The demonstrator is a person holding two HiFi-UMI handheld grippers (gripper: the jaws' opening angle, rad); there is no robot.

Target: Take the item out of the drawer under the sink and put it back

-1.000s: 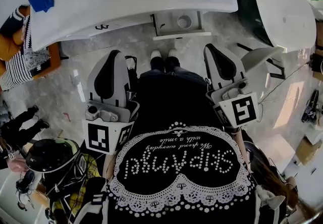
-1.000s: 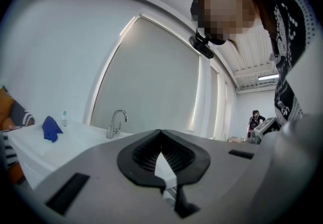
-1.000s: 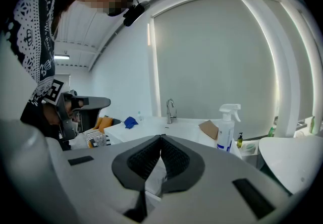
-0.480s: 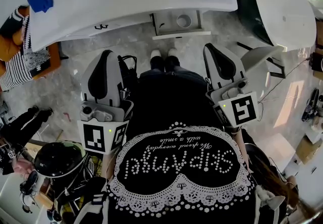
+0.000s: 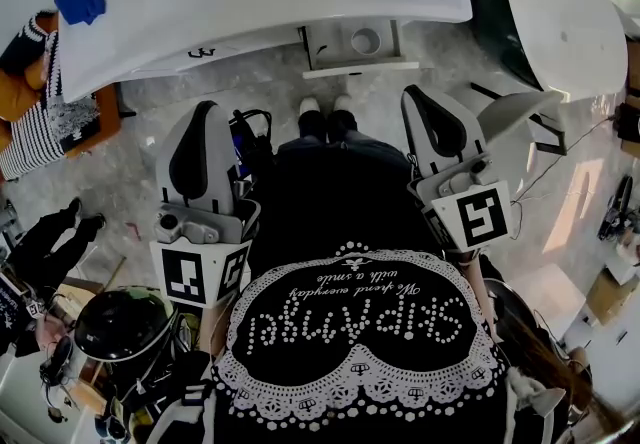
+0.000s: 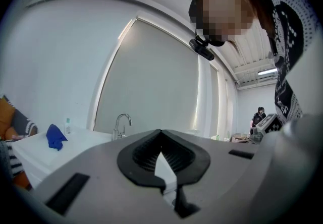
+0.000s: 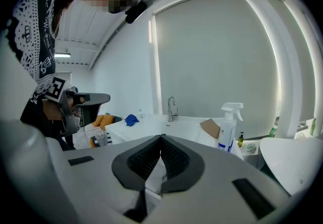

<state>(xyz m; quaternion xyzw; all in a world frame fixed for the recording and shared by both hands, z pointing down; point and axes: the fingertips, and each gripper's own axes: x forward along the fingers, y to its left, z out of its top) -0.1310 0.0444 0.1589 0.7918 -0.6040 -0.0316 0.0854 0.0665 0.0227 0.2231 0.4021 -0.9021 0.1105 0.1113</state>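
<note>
- Barely changed: L gripper point(image 5: 207, 117) drifted slightly left; R gripper point(image 5: 425, 102) static.
- Both jaws shut, empty.
- Item point(image 5: 366, 40) in open drawer point(image 5: 320, 47): pre-removal or post-return.

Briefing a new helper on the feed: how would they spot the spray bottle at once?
Find the white sink counter with its faucet. Toward its right end in the right gripper view stands the spray bottle: tall, white, trigger-topped and blue-banded, towering over the small dark pump bottle beside it.
</note>
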